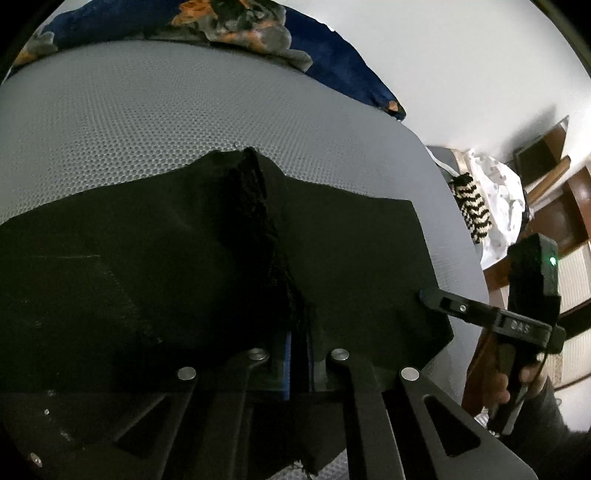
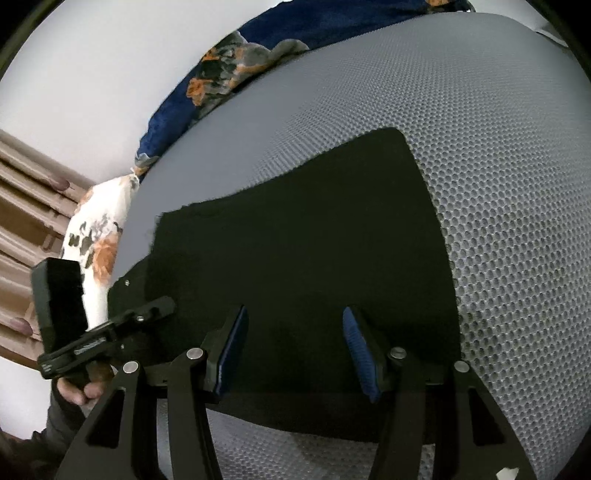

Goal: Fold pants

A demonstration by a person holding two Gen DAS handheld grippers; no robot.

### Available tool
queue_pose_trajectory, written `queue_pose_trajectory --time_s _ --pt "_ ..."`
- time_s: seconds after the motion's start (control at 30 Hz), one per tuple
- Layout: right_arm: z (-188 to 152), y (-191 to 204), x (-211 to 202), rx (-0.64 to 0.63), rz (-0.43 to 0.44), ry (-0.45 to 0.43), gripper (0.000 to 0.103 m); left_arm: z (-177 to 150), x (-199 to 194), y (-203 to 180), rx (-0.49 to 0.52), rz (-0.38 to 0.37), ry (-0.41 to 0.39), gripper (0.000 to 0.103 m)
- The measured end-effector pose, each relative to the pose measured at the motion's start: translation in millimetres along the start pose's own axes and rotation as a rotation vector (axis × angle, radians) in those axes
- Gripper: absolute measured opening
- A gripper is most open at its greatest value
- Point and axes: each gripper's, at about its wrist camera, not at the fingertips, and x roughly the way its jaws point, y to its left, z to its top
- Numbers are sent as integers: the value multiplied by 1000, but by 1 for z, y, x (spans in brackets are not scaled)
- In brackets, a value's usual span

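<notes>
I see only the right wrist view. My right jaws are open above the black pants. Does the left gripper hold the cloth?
Observer: Yes. The left gripper is shut on the pants; a pinched ridge of cloth rises from its jaws.
Operator: Where does this ridge end?
Observer: In a peak near the pants' far edge, over the grey mesh mattress.
Operator: Is something beyond the right side of the bed?
Observer: A black-and-white striped knit sits there beside a white cloth.

Grey mesh mattress (image 1: pixel 147 129). Blue floral blanket (image 1: pixel 229 22) along its far edge. Black-and-cream striped knit item (image 1: pixel 472 206) beside its right edge. Floral pillow (image 2: pixel 96 240) at its left edge.
</notes>
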Motion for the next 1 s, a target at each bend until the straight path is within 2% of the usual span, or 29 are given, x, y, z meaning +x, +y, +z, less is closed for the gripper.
queue_pose_trajectory --time_s 0.1,0.2,0.27,0.33,0.37,0.47,0.57,0.7,0.83,0.9,1.0 --pt "-2 -3 6 6 -3 15 50 -6 16 10 -26 33 48 6" --pt "0 2 7 -14 -23 22 50 -6 16 11 -34 29 43 7" --pt "3 8 4 -39 -57 14 50 -4 11 8 -19 64 36 9" --pt "8 16 1 -82 -98 -13 51 -2 0 1 21 113 4 12" --pt "13 21 -3 -115 -136 -46 51 0 -6 -2 49 148 -15 20" --pt "30 28 -6 -171 -209 -98 51 9 -22 -14 126 222 -110 23" --pt "48 29 2 -202 -261 -112 48 18 -25 -24 172 208 -157 27" --pt "66 24 17 -213 -329 -110 43 31 -1 -28 195 156 -142 28" --pt "78 14 32 -200 -334 -95 41 47 33 -12 165 194 -100 28" --pt "82 12 38 -210 -341 -87 41 51 44 0 133 175 -74 28" --pt "82 9 37 -198 -336 -92 41 51 45 -3 178 187 -76 28"
